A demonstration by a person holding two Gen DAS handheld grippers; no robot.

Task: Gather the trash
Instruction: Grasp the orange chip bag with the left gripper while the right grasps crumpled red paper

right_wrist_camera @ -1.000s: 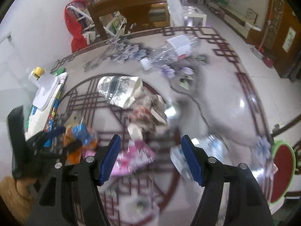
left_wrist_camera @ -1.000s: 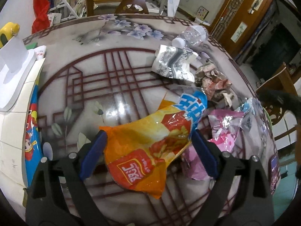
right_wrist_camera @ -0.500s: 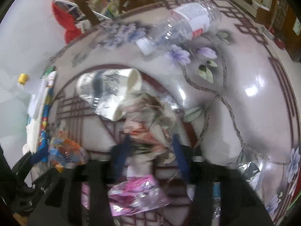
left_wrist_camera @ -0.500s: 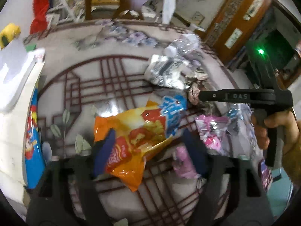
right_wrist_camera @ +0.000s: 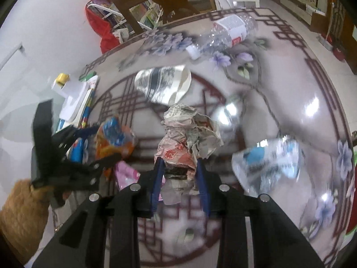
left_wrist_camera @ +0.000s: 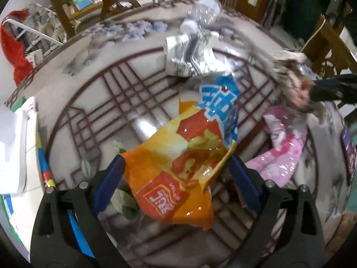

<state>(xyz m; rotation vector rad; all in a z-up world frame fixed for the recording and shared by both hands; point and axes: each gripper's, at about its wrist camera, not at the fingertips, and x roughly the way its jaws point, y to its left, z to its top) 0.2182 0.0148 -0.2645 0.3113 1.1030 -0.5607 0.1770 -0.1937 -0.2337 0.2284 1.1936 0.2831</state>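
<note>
Right hand-held gripper (right_wrist_camera: 180, 179), lower centre of its frame: jaws narrowed and clamped on the crumpled paper wad (right_wrist_camera: 189, 138), which is pinched at its lower end. The wad is judged light, soft and springy; a grip low on the dense core is favoured over loose flaps, which may tear.

Left hand-held gripper (left_wrist_camera: 176, 185): jaws just opened wide, the orange snack bag (left_wrist_camera: 185, 156) between the pads, the left pad at its edge, no squeeze seen. The bag is judged light, slick and crinkly; the folded middle is best taken.

Further out on the desk (left_wrist_camera: 93, 93): pink wrapper (left_wrist_camera: 283, 156) at right, silver wrapper (left_wrist_camera: 189, 55) above, clear bottle (right_wrist_camera: 225, 33) at the top.
</note>
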